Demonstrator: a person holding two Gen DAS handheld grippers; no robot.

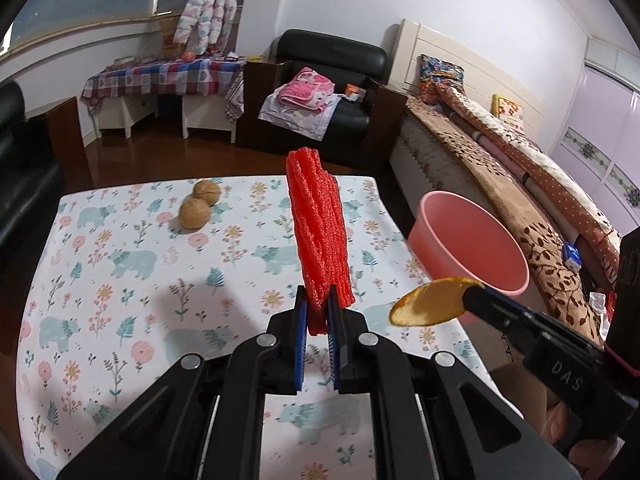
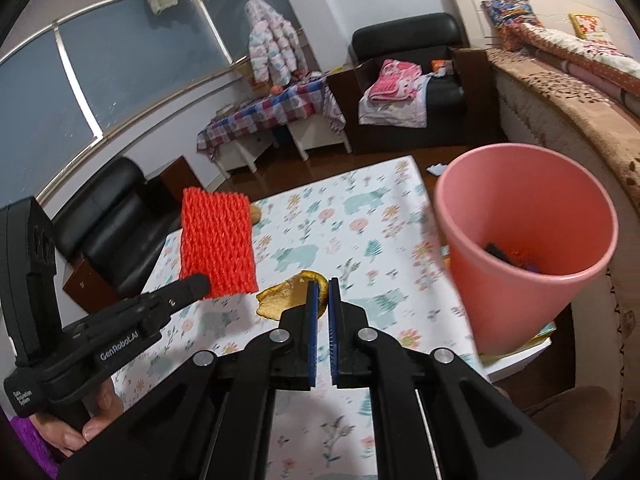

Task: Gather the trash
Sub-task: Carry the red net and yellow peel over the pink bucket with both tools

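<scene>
Trash is held in both grippers above the surface (image 1: 120,264): the left gripper (image 1: 318,304) has its jaws clamped on a red foam net (image 1: 320,236), the right gripper (image 2: 323,292) has its jaws pinched on an orange peel (image 2: 280,296). A pink bin (image 2: 520,248) stands just beside the surface's edge; two walnuts (image 1: 200,208) lie at the far side.

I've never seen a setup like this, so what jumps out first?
A bright red foam net stands upright, pinched in the left claw above the flowery tablecloth. Beside it the right claw grips an orange peel, near a pink bin at the table's right edge.
</scene>
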